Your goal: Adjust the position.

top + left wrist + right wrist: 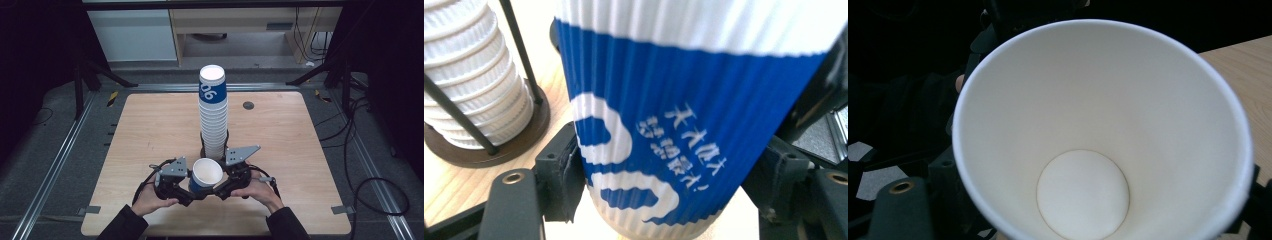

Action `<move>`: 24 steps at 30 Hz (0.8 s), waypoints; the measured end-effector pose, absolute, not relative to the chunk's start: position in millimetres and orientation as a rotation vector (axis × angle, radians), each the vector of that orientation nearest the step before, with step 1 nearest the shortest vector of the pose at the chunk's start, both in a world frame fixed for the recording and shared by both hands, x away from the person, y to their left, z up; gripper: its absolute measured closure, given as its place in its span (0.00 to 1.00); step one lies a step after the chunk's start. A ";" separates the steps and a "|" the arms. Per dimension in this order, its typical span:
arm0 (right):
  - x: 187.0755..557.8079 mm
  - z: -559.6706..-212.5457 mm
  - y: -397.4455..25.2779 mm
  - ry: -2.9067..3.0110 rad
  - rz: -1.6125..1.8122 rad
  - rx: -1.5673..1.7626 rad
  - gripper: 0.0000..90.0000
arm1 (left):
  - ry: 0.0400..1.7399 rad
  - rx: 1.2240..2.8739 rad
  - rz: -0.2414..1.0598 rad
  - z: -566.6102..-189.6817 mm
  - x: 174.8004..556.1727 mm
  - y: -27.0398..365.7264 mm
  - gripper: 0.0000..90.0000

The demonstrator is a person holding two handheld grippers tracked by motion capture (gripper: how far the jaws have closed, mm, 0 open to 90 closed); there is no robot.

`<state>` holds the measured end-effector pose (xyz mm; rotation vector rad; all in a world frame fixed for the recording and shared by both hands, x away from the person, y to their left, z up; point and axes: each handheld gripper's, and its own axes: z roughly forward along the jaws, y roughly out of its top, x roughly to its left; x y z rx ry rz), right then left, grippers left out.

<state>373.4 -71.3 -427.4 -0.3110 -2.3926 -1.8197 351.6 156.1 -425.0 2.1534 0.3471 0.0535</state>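
Sleeves: dark, long, reaching the wrists.
Left gripper [186, 192]: black body, grey three-cornered plate on top, black cable looping beside it.
Right gripper [218, 192]: black too, same grey plate.
Jaws: matte black blocks with brass-ringed screw holes.

"90" on top stacked cup [212, 90], unreadable white Chinese characters on held cup [684, 140]

Single paper cup [684, 125] — ribbed, blue band with white lettering, white rim, plain white inside. Cup stack [213, 112] — same blue and white. Table [150, 130] pale wood grain.
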 end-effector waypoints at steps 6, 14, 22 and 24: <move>373.6 -427.5 -72.3 -2.388 -1.834 -0.313 0.23 | 0.345 2.148 0.041 -424.9 352.5 157.0 0.30; 373.2 -421.0 -79.5 -2.409 -1.892 -0.315 0.24 | 0.365 2.178 0.041 -429.2 354.8 159.1 0.23; 380.1 -412.3 -110.8 -2.492 -1.931 -0.460 0.23 | 0.460 2.153 0.089 -429.3 364.9 179.2 0.22; 382.0 -411.7 -117.5 -2.510 -1.933 -0.499 0.23 | 0.495 2.137 0.107 -428.9 368.2 184.4 0.22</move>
